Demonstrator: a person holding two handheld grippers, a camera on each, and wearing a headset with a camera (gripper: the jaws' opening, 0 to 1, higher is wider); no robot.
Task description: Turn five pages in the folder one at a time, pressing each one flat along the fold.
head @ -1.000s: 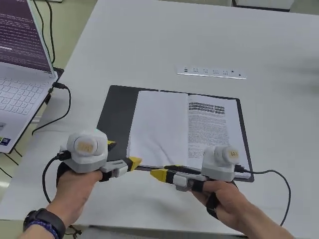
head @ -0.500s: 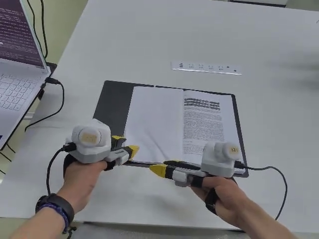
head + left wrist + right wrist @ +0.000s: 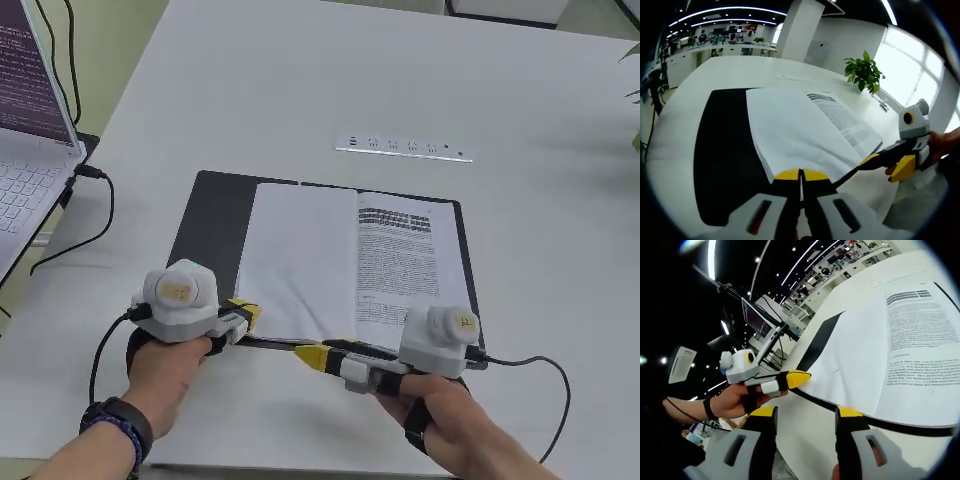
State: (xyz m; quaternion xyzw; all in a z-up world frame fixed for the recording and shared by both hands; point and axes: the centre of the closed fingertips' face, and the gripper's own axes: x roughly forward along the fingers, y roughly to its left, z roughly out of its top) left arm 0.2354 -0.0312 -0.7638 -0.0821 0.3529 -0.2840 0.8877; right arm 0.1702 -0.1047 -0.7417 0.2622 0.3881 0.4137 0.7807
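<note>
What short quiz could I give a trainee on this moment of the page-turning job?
1. True or false: the left gripper is open.
2. In the head view, which page of the folder carries print? A. left B. right
3. Fill in: on the table beyond the folder lies a white ____.
Key: 1 false, its jaws meet. 2 B, the printed page. 3 power strip.

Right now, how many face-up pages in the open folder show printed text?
1: the printed page, right of the fold in the head view. The blank page facing it carries no print. Any pages beneath these are hidden.
</note>
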